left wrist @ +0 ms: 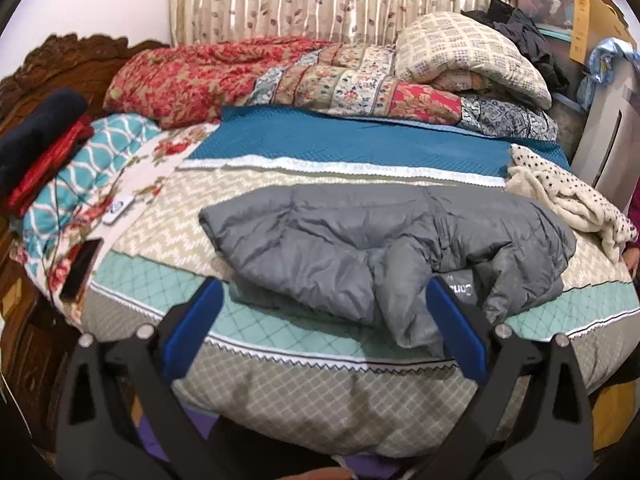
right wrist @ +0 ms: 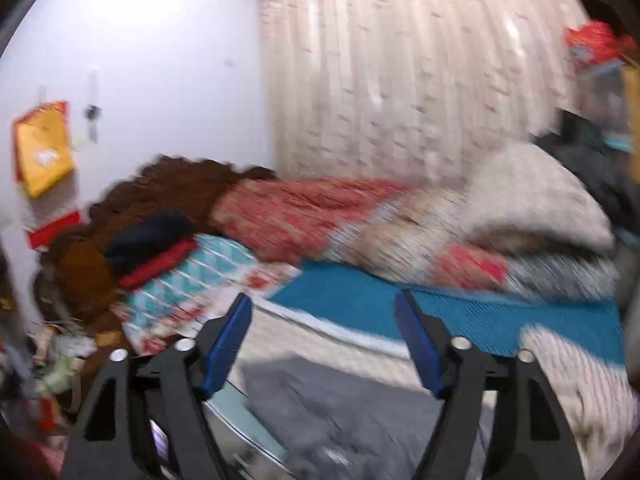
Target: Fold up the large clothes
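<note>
Here the grey padded jacket (left wrist: 384, 248) is lying roughly doubled but rumpled on the bed (left wrist: 280, 392), centre of the left view. Both the left gripper (left wrist: 324, 316) and right gripper (right wrist: 324, 344) are standing wide-jawed, holding nothing; tidying folds are seemingly remaining.

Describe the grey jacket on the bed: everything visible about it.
The grey jacket is a puffy, quilted garment of smooth, nylon-like fabric, lying crumpled and partly doubled over near the front edge of the bed. A sleeve-like part hangs toward that edge, and a dark inner patch with pale lettering shows. It rests on the patterned bedspread; neither gripper holds it. The right wrist view shows it only blurred.
</note>
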The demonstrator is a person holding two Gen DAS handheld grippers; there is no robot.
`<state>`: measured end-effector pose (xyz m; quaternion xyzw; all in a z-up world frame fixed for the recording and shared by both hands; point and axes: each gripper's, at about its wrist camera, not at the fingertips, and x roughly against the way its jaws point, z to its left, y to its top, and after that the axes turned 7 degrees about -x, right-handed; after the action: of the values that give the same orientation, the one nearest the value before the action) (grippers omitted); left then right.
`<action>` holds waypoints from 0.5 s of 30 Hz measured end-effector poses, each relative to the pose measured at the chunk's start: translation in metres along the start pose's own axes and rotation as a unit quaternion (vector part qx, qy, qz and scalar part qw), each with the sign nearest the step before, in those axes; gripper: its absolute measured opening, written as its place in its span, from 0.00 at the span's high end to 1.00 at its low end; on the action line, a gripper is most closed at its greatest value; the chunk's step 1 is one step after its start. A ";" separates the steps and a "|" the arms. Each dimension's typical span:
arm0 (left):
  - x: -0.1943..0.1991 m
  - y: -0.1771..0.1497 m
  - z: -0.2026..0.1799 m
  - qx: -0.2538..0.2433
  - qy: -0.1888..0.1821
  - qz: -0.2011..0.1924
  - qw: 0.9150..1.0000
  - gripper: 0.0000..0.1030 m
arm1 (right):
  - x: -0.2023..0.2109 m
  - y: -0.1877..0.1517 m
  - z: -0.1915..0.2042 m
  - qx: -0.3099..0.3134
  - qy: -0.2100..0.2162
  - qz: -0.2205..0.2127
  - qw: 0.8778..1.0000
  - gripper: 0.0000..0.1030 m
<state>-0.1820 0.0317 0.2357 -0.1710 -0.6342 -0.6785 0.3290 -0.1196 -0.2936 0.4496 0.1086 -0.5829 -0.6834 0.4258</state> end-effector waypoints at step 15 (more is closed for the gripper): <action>-0.017 0.017 -0.041 -0.042 -0.012 0.023 0.999 0.06 | -0.024 -0.207 -0.094 -0.178 -0.202 0.167 0.949 0.24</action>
<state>-0.1508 -0.0042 0.2322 -0.2068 -0.6049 -0.6947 0.3297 -0.1380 -0.3515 0.2290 -0.2078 -0.5354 -0.7030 0.4194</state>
